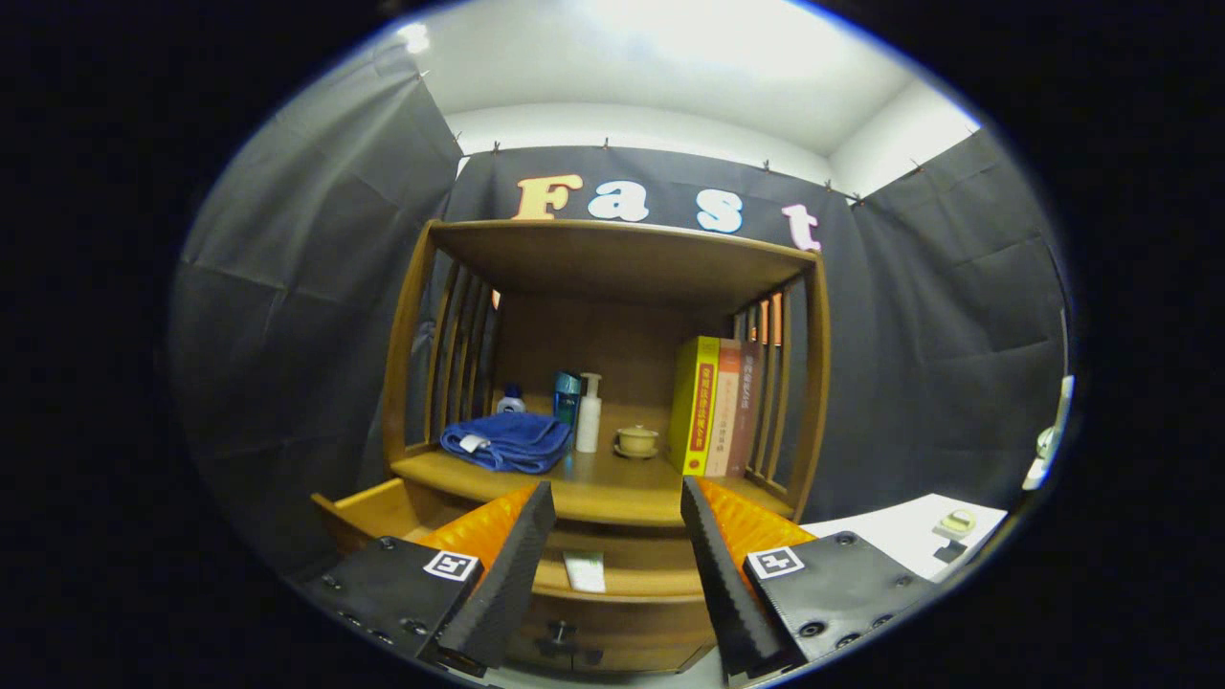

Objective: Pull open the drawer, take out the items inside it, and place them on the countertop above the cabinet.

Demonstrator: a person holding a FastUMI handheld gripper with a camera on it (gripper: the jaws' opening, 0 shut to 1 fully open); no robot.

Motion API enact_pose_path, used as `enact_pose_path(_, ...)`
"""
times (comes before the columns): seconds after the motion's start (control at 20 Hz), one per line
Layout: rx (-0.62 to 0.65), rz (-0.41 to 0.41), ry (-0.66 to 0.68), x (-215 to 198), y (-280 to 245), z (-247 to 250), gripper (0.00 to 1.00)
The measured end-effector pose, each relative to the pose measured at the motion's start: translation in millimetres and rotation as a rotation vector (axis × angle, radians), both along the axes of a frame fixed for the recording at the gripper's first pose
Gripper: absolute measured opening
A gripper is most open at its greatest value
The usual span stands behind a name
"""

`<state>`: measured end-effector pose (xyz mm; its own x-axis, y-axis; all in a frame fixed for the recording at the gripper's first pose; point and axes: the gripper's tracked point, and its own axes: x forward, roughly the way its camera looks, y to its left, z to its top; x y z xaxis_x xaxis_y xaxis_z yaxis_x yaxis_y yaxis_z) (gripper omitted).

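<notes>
- We see the gripper (612, 565) with its fingers spread apart and nothing between them; the gap frames the pulled-out drawer (612, 574).
- A small pale item (585, 571) lies in the drawer between the fingers, with bare wood around it.
- The countertop (612, 493) has free room along its front edge.
- On its left side a folded blue towel (505, 441) takes up the surface.
- Behind the towel stand a small bottle (511, 400), a blue-green bottle (567, 397) and a white pump bottle (589, 413).
- A small lidded cup (636, 440) sits just beside the pump bottle.
- Upright books (713, 407) block the right side.
- Slatted side walls (459, 349) and the top shelf (622, 251) close the space in.
</notes>
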<state>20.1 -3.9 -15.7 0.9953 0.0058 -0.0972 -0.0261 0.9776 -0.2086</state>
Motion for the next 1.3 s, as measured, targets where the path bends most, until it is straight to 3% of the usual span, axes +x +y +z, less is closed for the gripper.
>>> enact_pose_path(0.15, 0.018, 0.02, 0.197, 59, 5, -2, 0.88)
enact_pose_path(0.4, 0.0, -0.003, 0.583, 120, 8, -89, 0.91)
enact_pose_path(0.7, -0.012, -0.064, 0.906, 123, 0, -200, 0.92)
enact_pose_path(0.95, -0.034, -0.113, 1.068, 116, -12, -244, 0.92)
enact_pose_path(1.3, -0.021, -0.13, 1.199, 99, -15, -267, 0.88)
